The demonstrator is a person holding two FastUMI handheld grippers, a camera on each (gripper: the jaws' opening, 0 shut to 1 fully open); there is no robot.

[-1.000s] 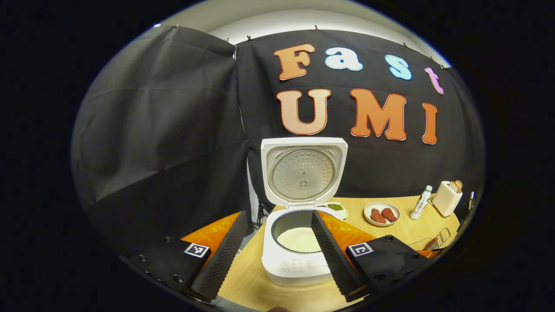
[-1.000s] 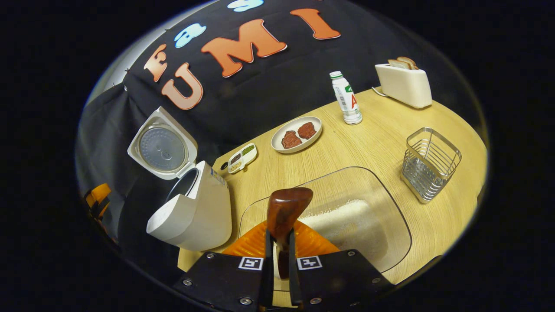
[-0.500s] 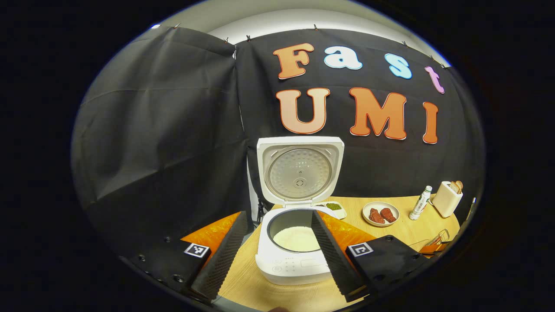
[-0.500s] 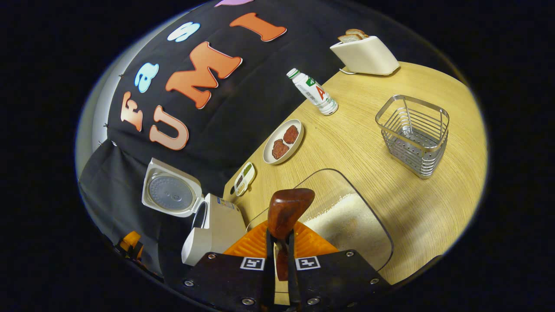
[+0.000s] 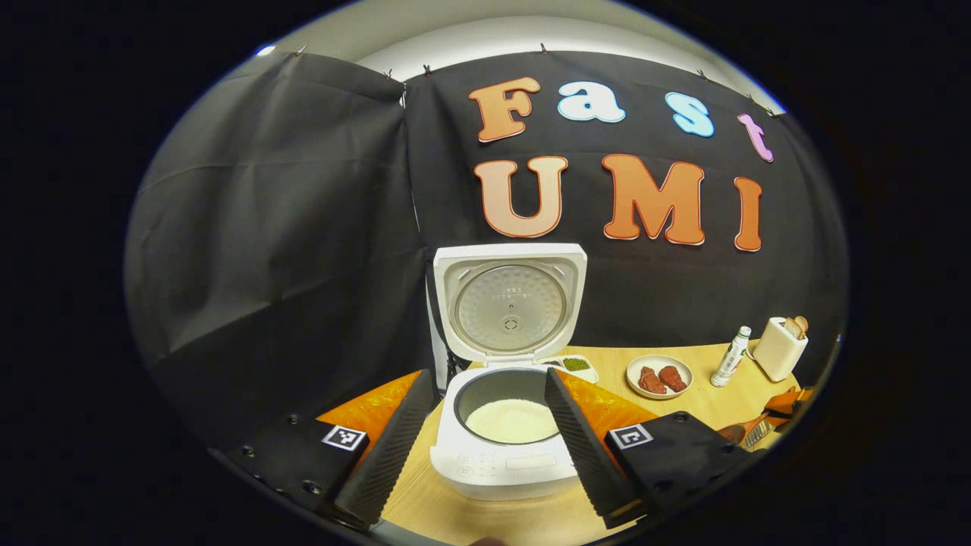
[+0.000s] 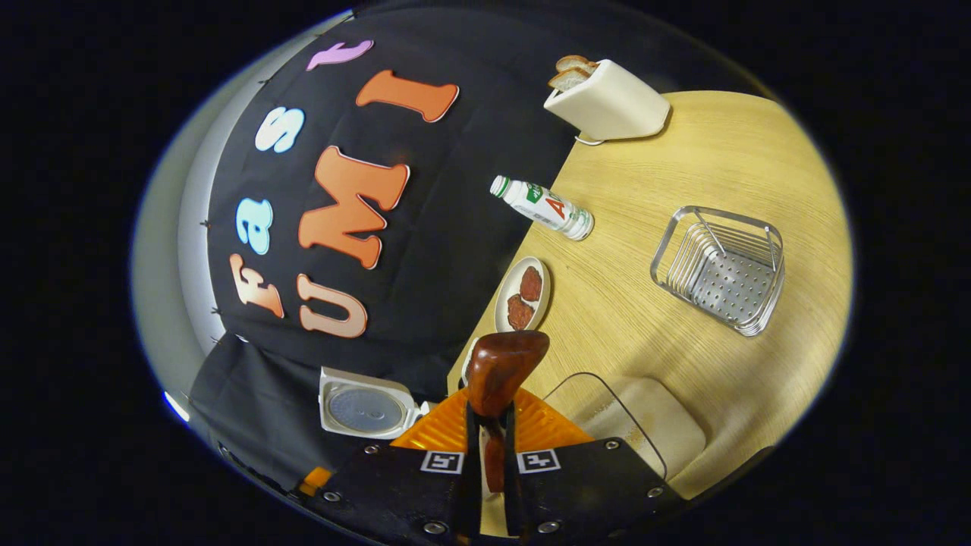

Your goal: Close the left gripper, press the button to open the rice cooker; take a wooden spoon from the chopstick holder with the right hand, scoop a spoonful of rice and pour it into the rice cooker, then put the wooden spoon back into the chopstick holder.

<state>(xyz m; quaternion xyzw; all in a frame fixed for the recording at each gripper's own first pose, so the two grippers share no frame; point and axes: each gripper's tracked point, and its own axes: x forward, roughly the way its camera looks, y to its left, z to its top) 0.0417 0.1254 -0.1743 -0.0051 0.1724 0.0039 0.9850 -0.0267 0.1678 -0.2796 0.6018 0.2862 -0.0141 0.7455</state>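
Rice cooker open, wooden spoon pinched in the right gripper.

The left gripper [image 5: 485, 444] stood spread, its 2 ribbed fingers [image 5: 387, 455] framing the white rice cooker [image 5: 504, 455], lid upright, rice inside. The right gripper [image 6: 489, 455] clamped the glossy wooden spoon [image 6: 501, 368]; its handle was hidden. Far right sat the wire chopstick holder [image 6: 721, 269] on the woodgrain table [image 6: 728, 144].

A recording booth: black cloth wall [image 5: 288, 227] (clipped up) behind a wooden table [image 6: 721, 152].
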